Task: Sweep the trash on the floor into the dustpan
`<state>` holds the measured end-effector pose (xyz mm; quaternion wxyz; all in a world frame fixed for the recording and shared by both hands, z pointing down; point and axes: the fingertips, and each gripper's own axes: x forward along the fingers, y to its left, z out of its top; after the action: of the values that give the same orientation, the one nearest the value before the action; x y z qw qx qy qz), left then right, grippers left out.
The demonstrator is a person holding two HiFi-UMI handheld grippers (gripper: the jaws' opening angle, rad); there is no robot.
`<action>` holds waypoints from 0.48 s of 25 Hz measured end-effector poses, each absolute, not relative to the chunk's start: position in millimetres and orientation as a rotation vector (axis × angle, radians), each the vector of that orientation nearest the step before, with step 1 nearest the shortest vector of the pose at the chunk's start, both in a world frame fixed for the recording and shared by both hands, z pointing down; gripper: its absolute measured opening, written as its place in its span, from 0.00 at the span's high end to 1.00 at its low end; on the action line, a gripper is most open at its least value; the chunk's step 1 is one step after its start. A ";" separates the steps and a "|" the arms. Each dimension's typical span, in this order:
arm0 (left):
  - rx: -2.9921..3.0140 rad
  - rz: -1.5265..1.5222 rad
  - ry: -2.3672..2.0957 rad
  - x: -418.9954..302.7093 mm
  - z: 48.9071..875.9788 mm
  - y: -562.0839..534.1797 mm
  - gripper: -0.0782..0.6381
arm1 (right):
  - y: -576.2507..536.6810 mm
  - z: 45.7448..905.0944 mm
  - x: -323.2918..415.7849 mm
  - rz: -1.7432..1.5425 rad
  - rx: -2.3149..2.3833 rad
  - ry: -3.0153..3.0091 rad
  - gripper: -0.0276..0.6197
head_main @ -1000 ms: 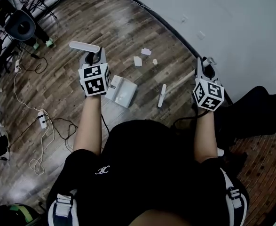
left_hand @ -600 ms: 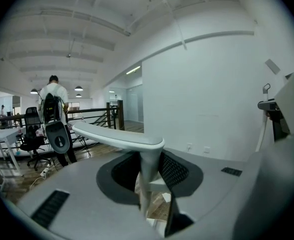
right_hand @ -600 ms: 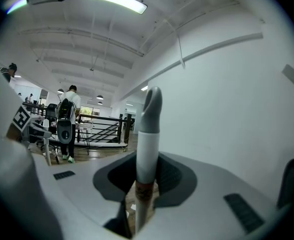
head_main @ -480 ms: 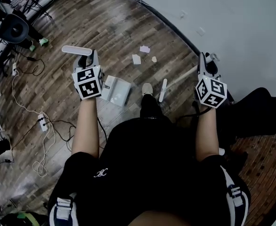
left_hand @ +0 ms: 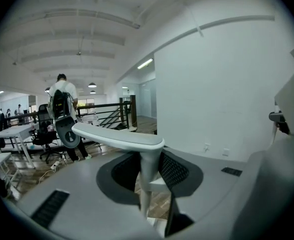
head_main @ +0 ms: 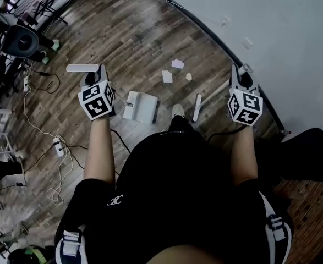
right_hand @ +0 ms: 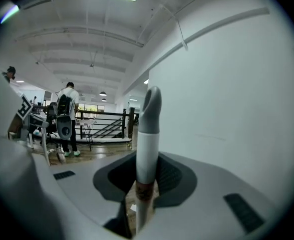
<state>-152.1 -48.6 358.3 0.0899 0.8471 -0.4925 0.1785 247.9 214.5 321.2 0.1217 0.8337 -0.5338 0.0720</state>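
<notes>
Three pale trash scraps (head_main: pixel 167 76) lie on the wooden floor (head_main: pixel 122 32) near the white wall (head_main: pixel 271 21), apart from the dustpan (head_main: pixel 141 106) and the broom head (head_main: pixel 197 107). A shoe (head_main: pixel 177 110) stands between those two. The left gripper (head_main: pixel 93 84) is clamped on the dustpan handle (left_hand: pixel 119 134). The right gripper (head_main: pixel 240 81) is clamped on the broom handle (right_hand: pixel 148 134). Cables and a power strip (head_main: pixel 58 146) lie well off to the left.
</notes>
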 end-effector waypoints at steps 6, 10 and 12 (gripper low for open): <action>2.434 0.572 -1.520 -118.0 367.2 -94.7 0.74 | 164.2 336.4 290.9 0.219 2.389 -1.591 0.82; 2.380 0.581 -1.545 -87.4 382.0 -129.4 0.74 | 127.0 349.8 315.4 0.199 2.326 -1.620 0.82; 2.359 0.588 -1.555 -72.2 390.4 -144.4 0.74 | 111.6 362.9 330.5 0.223 2.289 -1.615 0.82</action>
<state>-72.2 -144.4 390.4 0.1273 0.8107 -0.5345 0.2019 330.5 111.6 362.9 0.1649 0.8033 -0.5670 0.0783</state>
